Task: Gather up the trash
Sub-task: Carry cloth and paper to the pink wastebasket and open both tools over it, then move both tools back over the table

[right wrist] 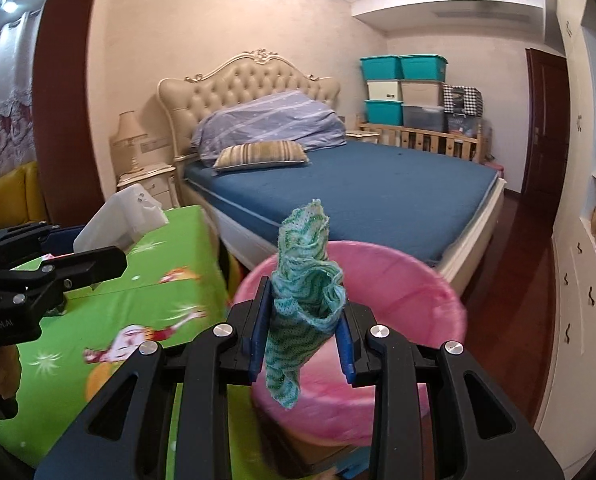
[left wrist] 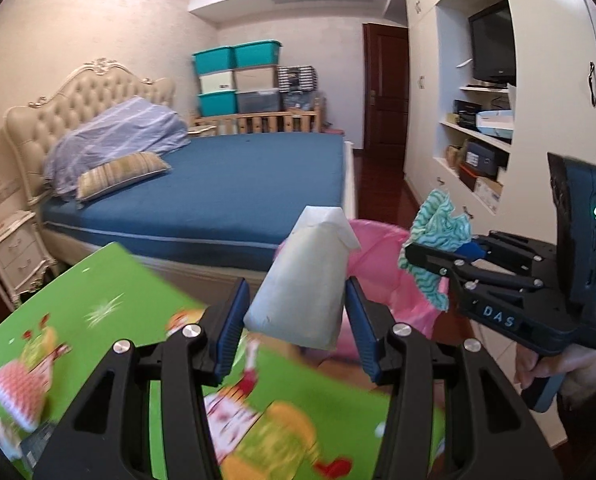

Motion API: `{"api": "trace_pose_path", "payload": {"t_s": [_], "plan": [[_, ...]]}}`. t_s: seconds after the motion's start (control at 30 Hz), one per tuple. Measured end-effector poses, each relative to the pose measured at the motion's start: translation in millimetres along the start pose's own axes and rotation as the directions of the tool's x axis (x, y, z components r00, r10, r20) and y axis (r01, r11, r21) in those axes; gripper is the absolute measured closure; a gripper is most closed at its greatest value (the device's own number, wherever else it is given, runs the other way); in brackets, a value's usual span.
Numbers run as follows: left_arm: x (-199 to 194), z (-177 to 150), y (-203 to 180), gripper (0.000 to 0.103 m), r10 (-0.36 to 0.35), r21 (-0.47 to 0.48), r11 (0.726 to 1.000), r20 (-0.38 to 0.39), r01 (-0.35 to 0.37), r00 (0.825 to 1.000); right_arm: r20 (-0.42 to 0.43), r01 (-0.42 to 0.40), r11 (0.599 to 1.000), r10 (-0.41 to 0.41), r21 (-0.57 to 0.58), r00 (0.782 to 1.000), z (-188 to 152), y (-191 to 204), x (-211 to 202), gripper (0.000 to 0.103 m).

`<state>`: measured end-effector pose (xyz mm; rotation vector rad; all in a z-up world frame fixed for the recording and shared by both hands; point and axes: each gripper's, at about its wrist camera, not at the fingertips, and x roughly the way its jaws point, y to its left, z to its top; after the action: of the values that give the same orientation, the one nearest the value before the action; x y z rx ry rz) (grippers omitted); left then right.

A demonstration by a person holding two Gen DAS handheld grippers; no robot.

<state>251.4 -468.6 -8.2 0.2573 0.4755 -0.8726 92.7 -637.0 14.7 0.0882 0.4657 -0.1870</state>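
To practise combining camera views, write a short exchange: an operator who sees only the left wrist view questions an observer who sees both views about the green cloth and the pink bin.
Operator: Is the green cloth really pinched, or just draped?
Observer: Pinched. The green cloth stands upright between the pads of the right gripper, its tail hanging below.
Operator: Where is the pink bin's opening?
Observer: The pink bin sits just beyond the fingertips, with its round rim open and facing up.
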Motion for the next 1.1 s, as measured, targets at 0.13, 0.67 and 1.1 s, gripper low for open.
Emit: {"api": "trace_pose_path", "payload": {"t_s": [0.13,0.67,1.1], "plan": [[42,20,-14,0.055,-0.052,0.002,0.999,-0.014,0.052,0.999,-0.006,0.01,1.0,-0.01,0.019,1.0,4,-25,14,0.073],[94,39,14,0.004,0.044,-0.126,0.991,0.003,-0.044,0.999,0.02,0.006,0.99,-0.009,0.142,1.0,3,-73,36,0.043],[-24,-40,60,0.005,0.194,-0.124,0.974,0.003,-0.192,0.981,-0.023,-0.07,0.995,0.072,0.073,0.997,-12,11,13,0.035]]}}
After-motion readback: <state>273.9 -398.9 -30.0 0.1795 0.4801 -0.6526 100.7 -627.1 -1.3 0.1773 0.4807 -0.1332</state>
